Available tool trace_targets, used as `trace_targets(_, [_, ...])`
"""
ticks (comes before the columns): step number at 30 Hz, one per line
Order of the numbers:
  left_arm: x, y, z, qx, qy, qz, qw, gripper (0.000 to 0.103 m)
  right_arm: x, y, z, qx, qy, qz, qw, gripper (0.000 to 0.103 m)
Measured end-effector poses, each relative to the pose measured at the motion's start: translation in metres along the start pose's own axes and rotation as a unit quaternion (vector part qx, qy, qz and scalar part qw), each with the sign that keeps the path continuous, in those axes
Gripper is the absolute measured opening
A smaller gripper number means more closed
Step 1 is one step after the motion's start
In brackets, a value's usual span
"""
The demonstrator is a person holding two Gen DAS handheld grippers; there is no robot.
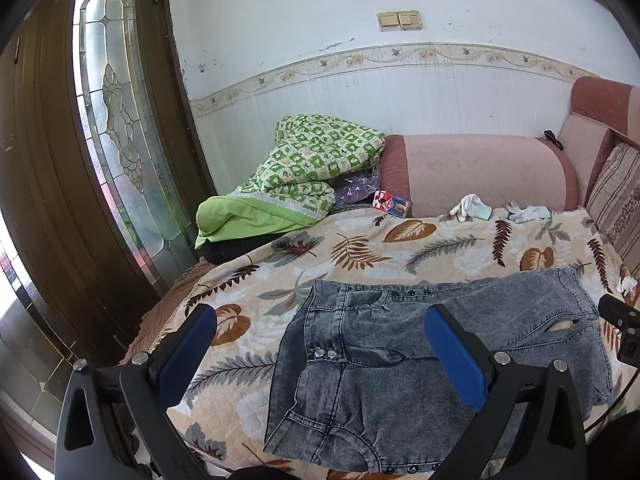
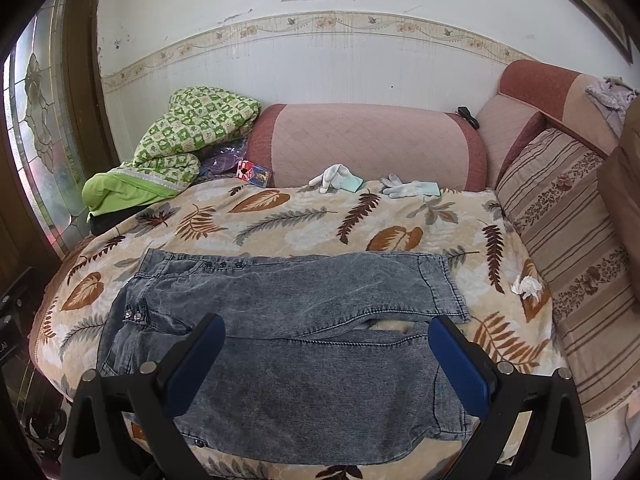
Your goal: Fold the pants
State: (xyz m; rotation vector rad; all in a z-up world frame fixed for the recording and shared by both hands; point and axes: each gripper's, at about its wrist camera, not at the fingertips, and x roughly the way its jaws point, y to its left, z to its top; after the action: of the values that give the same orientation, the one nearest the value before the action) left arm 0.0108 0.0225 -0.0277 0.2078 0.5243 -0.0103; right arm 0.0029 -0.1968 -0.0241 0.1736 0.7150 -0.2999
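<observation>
Grey washed denim pants (image 1: 400,360) lie flat on a leaf-print bedspread (image 1: 360,248), waistband to the left and both legs running right, side by side. In the right wrist view the pants (image 2: 300,320) show whole, with the leg hems at the right. My left gripper (image 1: 320,320) is open and empty, above the waist end. My right gripper (image 2: 326,332) is open and empty, above the near leg. The right gripper's body also shows at the right edge of the left wrist view (image 1: 624,328).
A green quilt (image 2: 180,136) is piled at the back left. Two white gloves (image 2: 336,178) and a small box (image 2: 254,174) lie by the pink bolster (image 2: 368,140). A striped cushion (image 2: 568,248) lines the right side. A crumpled tissue (image 2: 526,285) lies nearby. A door (image 1: 80,160) stands left.
</observation>
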Motion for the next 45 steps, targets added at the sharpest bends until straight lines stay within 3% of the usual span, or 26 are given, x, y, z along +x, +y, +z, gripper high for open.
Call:
trace_targets(12, [0.005, 0.003, 0.000, -0.001, 0.004, 0.001, 1.0000, 0.103, 0.005, 0.002, 0.001, -0.006, 0.006, 0.006, 1.000, 0.103])
trace_targets(20, [0.044, -0.006, -0.005, 0.010, 0.035, -0.005, 0.9993, 0.103, 0.036, -0.019, 0.000, 0.010, 0.026, 0.011, 1.000, 0.103])
trace_targets(25, [0.139, -0.012, -0.008, 0.036, 0.135, -0.062, 0.9883, 0.103, 0.090, -0.075, 0.008, 0.028, 0.051, 0.018, 0.998, 0.103])
trace_targets(27, [0.192, -0.013, -0.011, 0.054, 0.192, -0.065, 0.9777, 0.103, 0.121, -0.109, 0.018, 0.029, 0.059, -0.008, 0.998, 0.103])
trace_targets(30, [0.260, -0.007, -0.012, 0.060, 0.248, -0.057, 0.9653, 0.103, 0.167, -0.164, 0.034, 0.055, 0.082, -0.024, 0.995, 0.103])
trace_targets(35, [0.338, 0.006, 0.002, 0.017, 0.284, -0.076, 0.9557, 0.103, 0.239, -0.224, 0.056, 0.124, 0.119, 0.003, 0.985, 0.102])
trace_targets(37, [0.362, 0.011, 0.006, -0.010, 0.294, -0.083, 0.9522, 0.102, 0.265, -0.237, 0.064, 0.135, 0.127, -0.011, 0.983, 0.102])
trace_targets(41, [0.395, 0.016, 0.006, -0.042, 0.311, -0.109, 0.9433, 0.088, 0.297, -0.261, 0.071, 0.168, 0.128, -0.034, 0.977, 0.102])
trace_targets(45, [0.419, 0.018, -0.003, -0.056, 0.333, -0.119, 0.9336, 0.073, 0.320, -0.262, 0.066, 0.175, 0.142, -0.009, 0.974, 0.102])
